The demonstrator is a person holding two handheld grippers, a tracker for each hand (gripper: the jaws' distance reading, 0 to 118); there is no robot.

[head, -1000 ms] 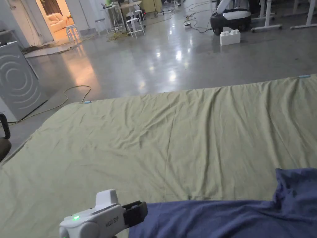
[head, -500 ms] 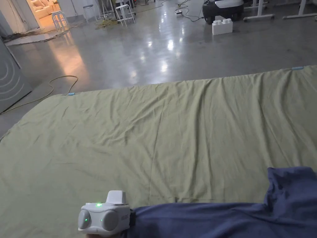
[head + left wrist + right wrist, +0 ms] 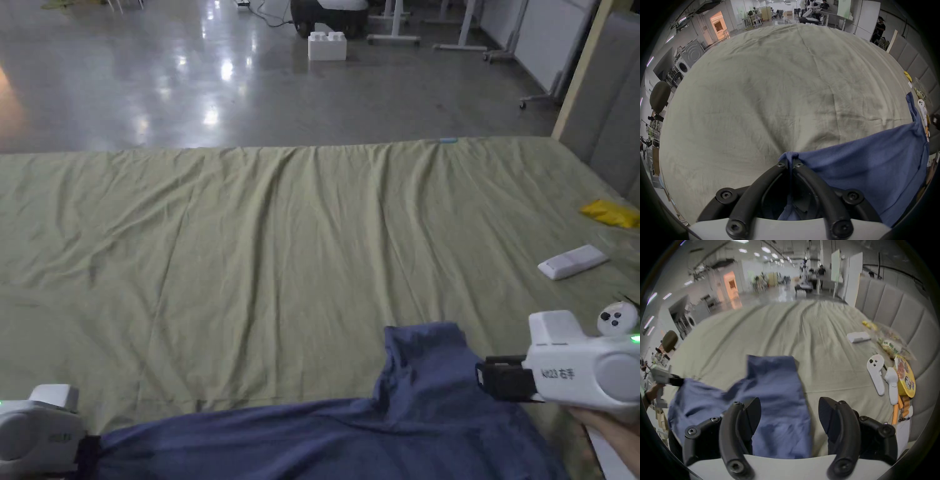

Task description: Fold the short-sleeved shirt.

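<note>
A blue short-sleeved shirt (image 3: 350, 431) lies crumpled along the near edge of the green sheet (image 3: 281, 250), one part sticking up towards the far side. My left gripper (image 3: 90, 447) is at the shirt's left end. In the left gripper view it (image 3: 790, 160) is shut on a pinched fold of the shirt (image 3: 867, 170). My right gripper (image 3: 481, 378) hovers at the shirt's right side. In the right gripper view it (image 3: 789, 412) is open, its jaws wide apart above the shirt (image 3: 774, 394) and holding nothing. The left gripper (image 3: 674, 381) also shows there at the far left.
On the sheet to the right lie a white remote (image 3: 572, 261), a yellow packet (image 3: 609, 212) and white controllers (image 3: 875, 376) beside a round yellow snack pack (image 3: 906, 378). A padded grey headboard (image 3: 615, 125) bounds the right side. Bare floor lies beyond the far edge.
The head camera has swung right and down. My right gripper has come into view at the shirt's right side. My left gripper stays at the shirt's left end.
</note>
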